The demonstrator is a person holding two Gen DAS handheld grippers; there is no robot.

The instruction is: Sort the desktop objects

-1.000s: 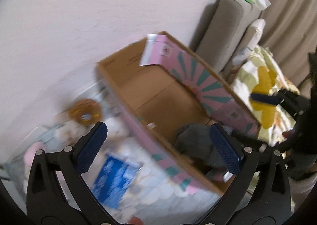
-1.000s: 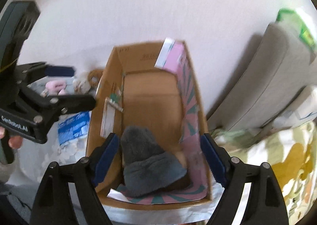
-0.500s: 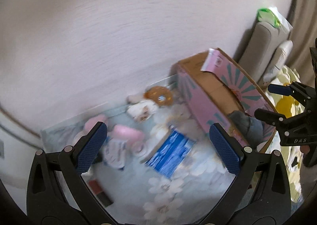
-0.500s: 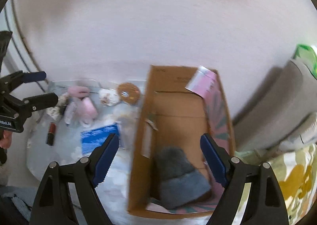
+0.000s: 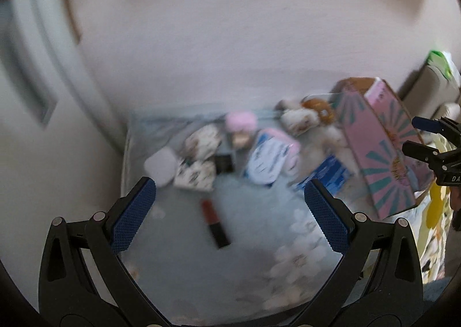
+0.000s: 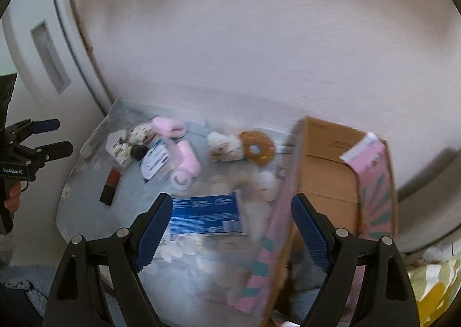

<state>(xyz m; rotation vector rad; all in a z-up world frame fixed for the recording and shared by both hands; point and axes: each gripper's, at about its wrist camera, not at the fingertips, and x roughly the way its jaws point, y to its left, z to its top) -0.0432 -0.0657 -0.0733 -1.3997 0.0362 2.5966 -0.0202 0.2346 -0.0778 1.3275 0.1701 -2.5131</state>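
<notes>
Loose objects lie on a pale blue floral tabletop [image 5: 178,255]: a red and black lipstick [image 5: 214,223], a blue packet [image 6: 206,213], a pink roll [image 6: 188,161], a brown doughnut-shaped toy [image 6: 258,147], patterned pouches [image 5: 198,158] and a white case [image 5: 160,165]. A pink-sided cardboard box [image 6: 331,180] stands at the table's right end. My left gripper [image 5: 230,214] hangs open above the lipstick, nothing between its pads. My right gripper [image 6: 230,229] is open over the blue packet and the box's left wall, empty. Both views are blurred.
A plain wall [image 6: 259,39] runs behind the table, and a white door [image 6: 37,47] stands at the left. A grey cushion [image 6: 426,183] and yellow-patterned bedding [image 6: 438,292] lie right of the box. Each gripper shows at the edge of the other's view.
Both grippers have swung left, away from the box with the grey hat inside, to over the table's loose objects. Both stayed open and empty.
</notes>
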